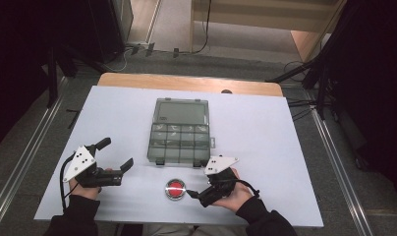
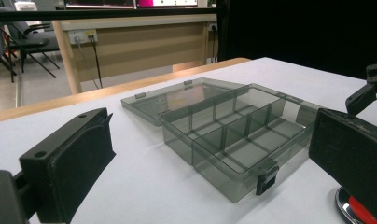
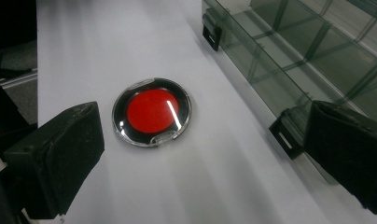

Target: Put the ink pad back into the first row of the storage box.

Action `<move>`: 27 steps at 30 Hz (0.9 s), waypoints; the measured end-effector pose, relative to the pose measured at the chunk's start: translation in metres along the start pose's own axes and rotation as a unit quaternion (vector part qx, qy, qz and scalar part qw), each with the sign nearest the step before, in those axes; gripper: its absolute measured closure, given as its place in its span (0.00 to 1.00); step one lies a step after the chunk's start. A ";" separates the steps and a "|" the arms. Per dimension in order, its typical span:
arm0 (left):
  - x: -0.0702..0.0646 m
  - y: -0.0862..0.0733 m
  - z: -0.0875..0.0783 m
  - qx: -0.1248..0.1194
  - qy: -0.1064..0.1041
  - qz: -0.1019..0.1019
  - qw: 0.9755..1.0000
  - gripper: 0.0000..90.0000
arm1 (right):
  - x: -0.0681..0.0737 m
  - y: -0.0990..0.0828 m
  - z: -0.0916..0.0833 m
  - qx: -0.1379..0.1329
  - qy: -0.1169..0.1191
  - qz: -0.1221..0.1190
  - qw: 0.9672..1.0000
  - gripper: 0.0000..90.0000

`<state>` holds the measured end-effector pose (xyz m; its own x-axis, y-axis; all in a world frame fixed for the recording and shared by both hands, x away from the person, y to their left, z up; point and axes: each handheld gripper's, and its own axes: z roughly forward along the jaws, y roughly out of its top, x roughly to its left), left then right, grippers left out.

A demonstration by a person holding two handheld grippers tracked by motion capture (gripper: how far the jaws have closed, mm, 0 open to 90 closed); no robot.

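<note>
Smoke-grey translucent plastic organiser box (image 1: 181, 142) sits at the middle of your white table top (image 1: 265, 128), its lid (image 1: 181, 111) thrown flat open on the far side and its tray split by thin walls into rows of small square cells, all hard, glossy and see-through. In your left gripper view the same box (image 2: 233, 140) stands between the jaws' line of sight, with a dark clip latch (image 2: 266, 179) on its near corner; your right gripper view catches two such latches along the box's front wall (image 3: 289, 70). No brand, label or writing can be read on the box.

Your left gripper (image 1: 119, 155), matte black with a grey three-cornered plate on top, rests near the table's left front, well apart from the box; its jaws stand wide apart and hold nothing. Your right gripper (image 1: 194, 189) lies near the front edge, just in front of the box's right corner, jaws also spread wide and empty, their pads rough and foam-like.

Smallest is the round compact (image 1: 175, 189) with a red centre under a clear cover and a shiny chrome rim, lying flat on the table just in front of the box and just left of your right gripper. In the right gripper view that compact (image 3: 152, 112) sits ahead of the spread jaws, touching neither; it carries no legible mark.
</note>
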<state>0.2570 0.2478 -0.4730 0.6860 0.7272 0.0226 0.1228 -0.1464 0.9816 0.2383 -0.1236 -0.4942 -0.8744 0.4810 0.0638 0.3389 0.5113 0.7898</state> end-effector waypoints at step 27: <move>-0.001 0.000 0.001 0.003 -0.003 0.004 1.000 0.00 | 0.024 0.018 0.050 0.064 0.027 -0.034 0.997 0.01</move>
<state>0.2566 0.2466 -0.4734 0.6908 0.7225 0.0289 0.1225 -0.1563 0.9801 0.2412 -0.0674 -0.5087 -0.9131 0.4049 0.0485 0.3169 0.6296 0.7093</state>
